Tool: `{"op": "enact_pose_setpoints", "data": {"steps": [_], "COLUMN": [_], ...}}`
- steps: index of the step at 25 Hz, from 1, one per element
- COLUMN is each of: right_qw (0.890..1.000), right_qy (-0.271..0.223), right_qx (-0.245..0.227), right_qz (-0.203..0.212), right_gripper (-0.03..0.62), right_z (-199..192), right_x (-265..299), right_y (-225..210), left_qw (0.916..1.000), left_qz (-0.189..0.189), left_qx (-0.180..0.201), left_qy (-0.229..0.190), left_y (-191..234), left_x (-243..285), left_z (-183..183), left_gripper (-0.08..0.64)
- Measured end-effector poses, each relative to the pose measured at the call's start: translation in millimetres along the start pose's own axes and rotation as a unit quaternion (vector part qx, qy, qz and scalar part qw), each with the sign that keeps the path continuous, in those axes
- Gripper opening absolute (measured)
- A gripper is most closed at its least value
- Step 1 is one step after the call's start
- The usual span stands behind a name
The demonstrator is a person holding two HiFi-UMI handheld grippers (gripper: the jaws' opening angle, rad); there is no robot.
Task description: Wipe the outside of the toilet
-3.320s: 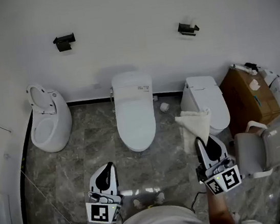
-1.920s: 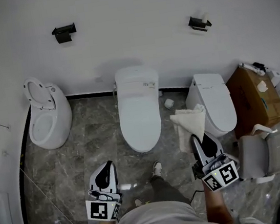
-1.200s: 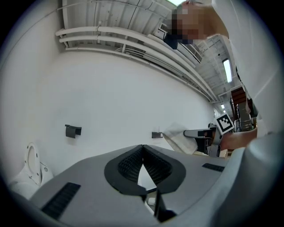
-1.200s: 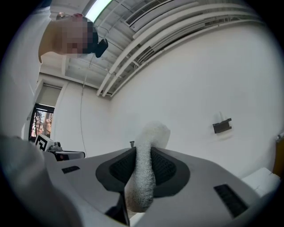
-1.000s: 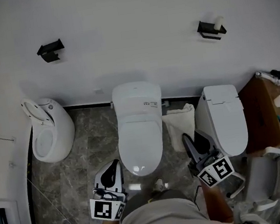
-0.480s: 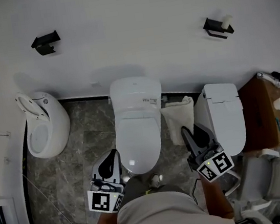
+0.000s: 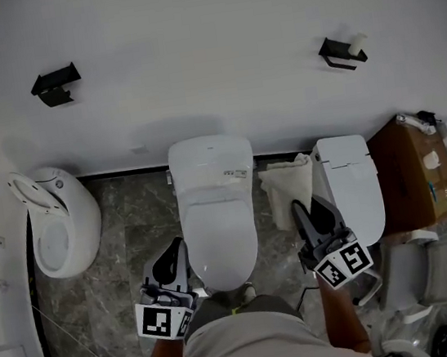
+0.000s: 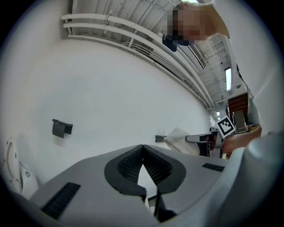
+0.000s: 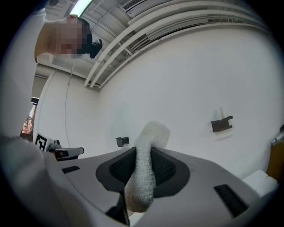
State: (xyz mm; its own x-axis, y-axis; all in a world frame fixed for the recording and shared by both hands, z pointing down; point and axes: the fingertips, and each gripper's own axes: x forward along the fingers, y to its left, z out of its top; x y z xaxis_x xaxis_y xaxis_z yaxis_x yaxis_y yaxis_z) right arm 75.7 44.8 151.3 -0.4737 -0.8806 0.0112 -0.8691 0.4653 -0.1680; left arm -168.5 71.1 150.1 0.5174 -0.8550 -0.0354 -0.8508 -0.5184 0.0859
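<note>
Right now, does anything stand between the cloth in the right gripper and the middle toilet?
Nothing visible does. The cloth, clamped in the right gripper, hangs just beside the toilet; only floor shows between them.

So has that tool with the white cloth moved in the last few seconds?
Yes. The right tool has carried the cloth forward, from in front of the right-hand toilet into the gap beside the middle toilet, nearer the wall.

Cardboard box [image 7: 412,172], grey chair [image 7: 435,272], black wall bracket [image 7: 53,80]
</note>
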Motion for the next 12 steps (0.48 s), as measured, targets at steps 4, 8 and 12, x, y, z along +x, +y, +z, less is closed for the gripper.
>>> {"op": "enact_pose_setpoints", "data": {"steps": [4,8,12], "right_qw": [1.000,0.999,0.995], "right_qy": [0.010,0.023,0.030], "right_qx": [0.010,0.020,0.087], "right_qz": [-0.024,-0.032,-0.025], "right_gripper": [0.115,0.115,0.114], "right_z": [-13,-28,-59], "right_x": [16,21,30], "right_y": [-6,-27,-71], "left_qw": [0.9998,0.9990,0.9983], "left_qz": [-0.007,-0.019,-0.015], "left_qx": [-0.009,-0.011,-0.009], "left_qy": [0.019,0.038,0.055], "left_y": [24,18,5], "left_x": [9,28,54], "left_z": [-14,-28,-48], "left_gripper": [0.018,0.017,0.017]}}
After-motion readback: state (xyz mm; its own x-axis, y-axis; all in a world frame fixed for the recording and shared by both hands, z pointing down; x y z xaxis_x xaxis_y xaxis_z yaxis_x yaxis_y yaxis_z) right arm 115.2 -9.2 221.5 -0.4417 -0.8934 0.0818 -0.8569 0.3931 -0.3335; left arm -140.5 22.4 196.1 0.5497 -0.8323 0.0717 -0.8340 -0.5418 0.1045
